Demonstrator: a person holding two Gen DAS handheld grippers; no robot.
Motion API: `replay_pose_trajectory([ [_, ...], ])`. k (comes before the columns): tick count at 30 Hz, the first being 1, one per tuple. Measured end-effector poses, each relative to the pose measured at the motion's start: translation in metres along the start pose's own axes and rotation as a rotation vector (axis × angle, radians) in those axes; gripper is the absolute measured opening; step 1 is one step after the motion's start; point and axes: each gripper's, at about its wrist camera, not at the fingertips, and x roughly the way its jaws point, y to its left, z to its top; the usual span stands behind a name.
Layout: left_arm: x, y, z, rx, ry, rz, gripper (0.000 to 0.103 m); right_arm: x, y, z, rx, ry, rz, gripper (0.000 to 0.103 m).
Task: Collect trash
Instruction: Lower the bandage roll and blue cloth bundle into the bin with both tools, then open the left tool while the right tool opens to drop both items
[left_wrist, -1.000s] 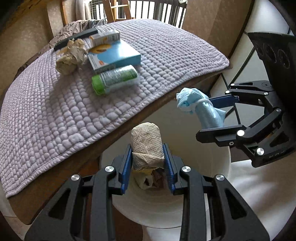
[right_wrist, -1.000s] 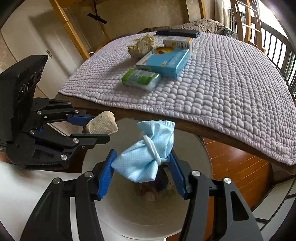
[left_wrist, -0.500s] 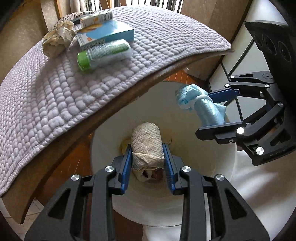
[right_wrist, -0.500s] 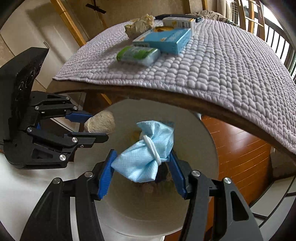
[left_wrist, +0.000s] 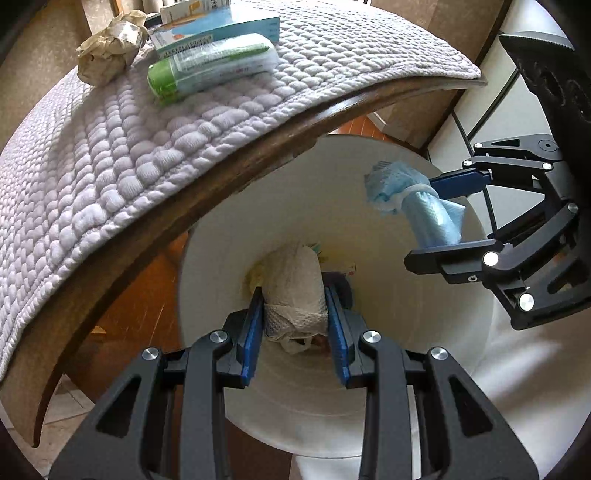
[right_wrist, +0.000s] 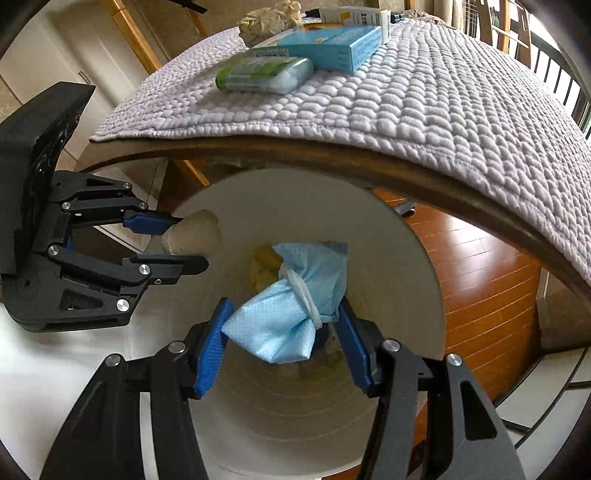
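Both grippers over the white bin (left_wrist: 207, 332)

Left gripper (left_wrist: 295, 314) clamps a wadded paper towel (left_wrist: 295, 280), right gripper (right_wrist: 284, 332) pinches a blue face mask (right_wrist: 291, 314) (rolled up, tied), both above the bin's mouth.

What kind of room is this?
Probably a room in someone's home: a wooden table under a quilted cloth, a wood-plank floor, and a white trash bin beside it.

Tabletop (left_wrist: 236, 173): wooden edge, draped in a quilted lilac mat (left_wrist: 110, 147).
Blue box (right_wrist: 332, 44): lying flat on the mat.
Floor (right_wrist: 480, 266): reddish wood planks.
Railing (right_wrist: 554, 74): behind, far right.
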Motion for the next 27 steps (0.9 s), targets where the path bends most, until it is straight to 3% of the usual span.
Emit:
replay_pose_trajectory([
  [27,0.037,-0.004,-0.006,0.013,0.037,0.014,0.035,0.031,-0.004,-0.026,0.034,0.035,-0.023,0.057],
])
